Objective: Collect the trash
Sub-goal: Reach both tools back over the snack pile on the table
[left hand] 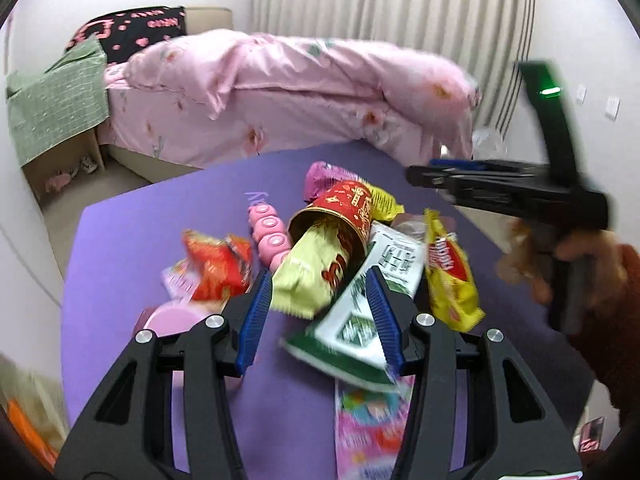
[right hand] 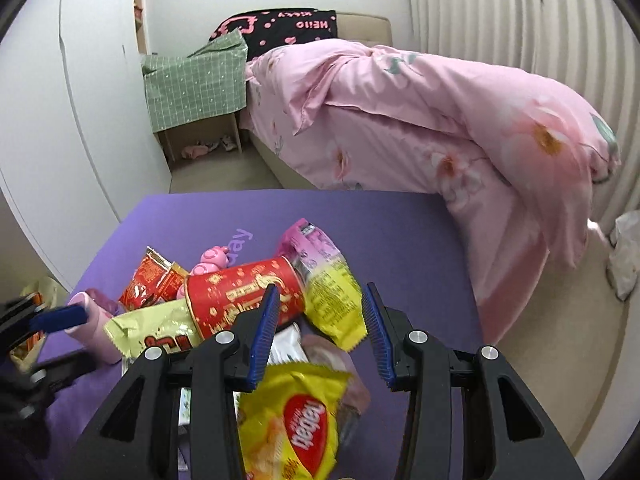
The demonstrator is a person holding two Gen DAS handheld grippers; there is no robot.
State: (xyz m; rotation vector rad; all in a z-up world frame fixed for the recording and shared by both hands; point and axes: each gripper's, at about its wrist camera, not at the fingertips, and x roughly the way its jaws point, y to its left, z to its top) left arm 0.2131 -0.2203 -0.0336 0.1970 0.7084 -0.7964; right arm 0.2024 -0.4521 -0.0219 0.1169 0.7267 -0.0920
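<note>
Purple mat [left hand: 140,248]; both hand-held grippers spread. White-green packet [left hand: 356,320] only left view.

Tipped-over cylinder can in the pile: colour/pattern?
Red can with gold print and a gold rim; clearest in the right wrist view.

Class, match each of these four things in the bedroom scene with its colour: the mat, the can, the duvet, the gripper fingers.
Things:
1. mat
2. can
3. duvet
4. fingers of the right gripper

Colours:
A. blue
B. pink
C. purple
D. red and gold

Pairs: 1-C, 2-D, 3-B, 4-A
</note>
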